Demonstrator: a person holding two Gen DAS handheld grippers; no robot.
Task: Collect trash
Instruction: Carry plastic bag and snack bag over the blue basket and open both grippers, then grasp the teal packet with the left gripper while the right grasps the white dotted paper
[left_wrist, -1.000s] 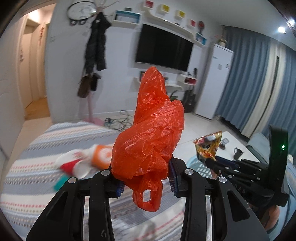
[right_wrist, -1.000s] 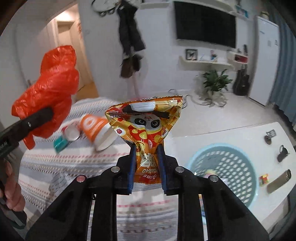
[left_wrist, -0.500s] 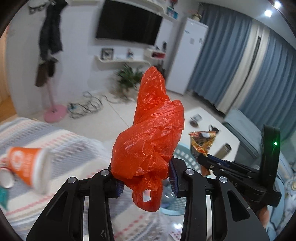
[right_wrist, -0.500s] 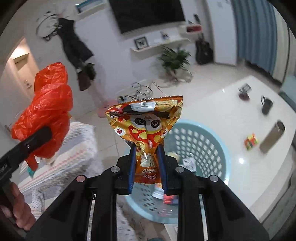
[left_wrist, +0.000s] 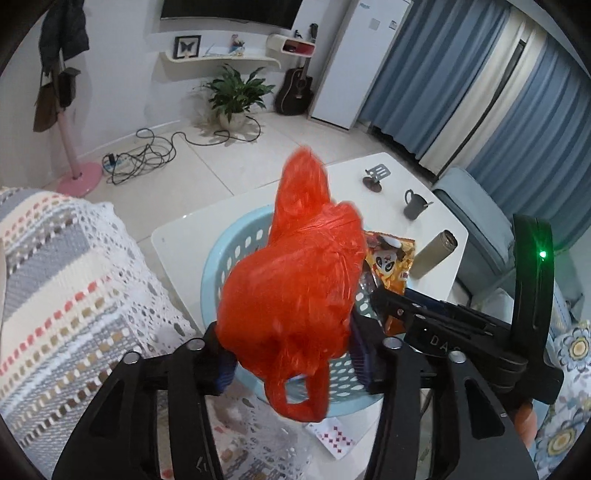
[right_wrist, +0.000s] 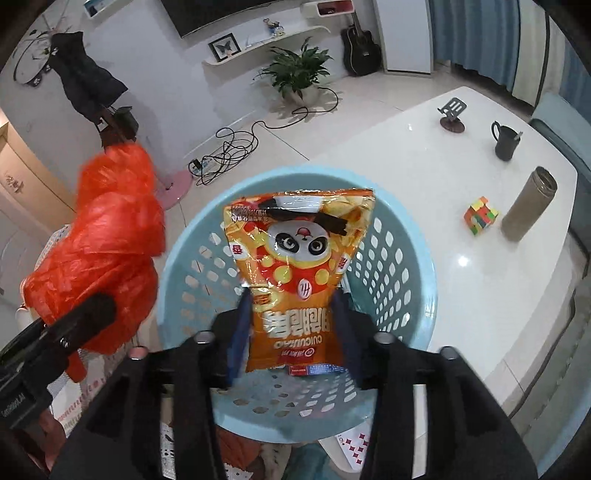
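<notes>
Orange crinkly foil snack bag, light and slippery, sits loosely between the right gripper's opening jaws; the soft red plastic bag likewise slackens in the opening left gripper, above the pale blue perforated basket

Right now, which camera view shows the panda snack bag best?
The right wrist view. There the snack bag fills the centre, its whole printed front visible between the opening jaws of the right gripper, above the blue basket. In the left wrist view only a small part of it shows, mostly hidden behind the orange plastic bag.
</notes>
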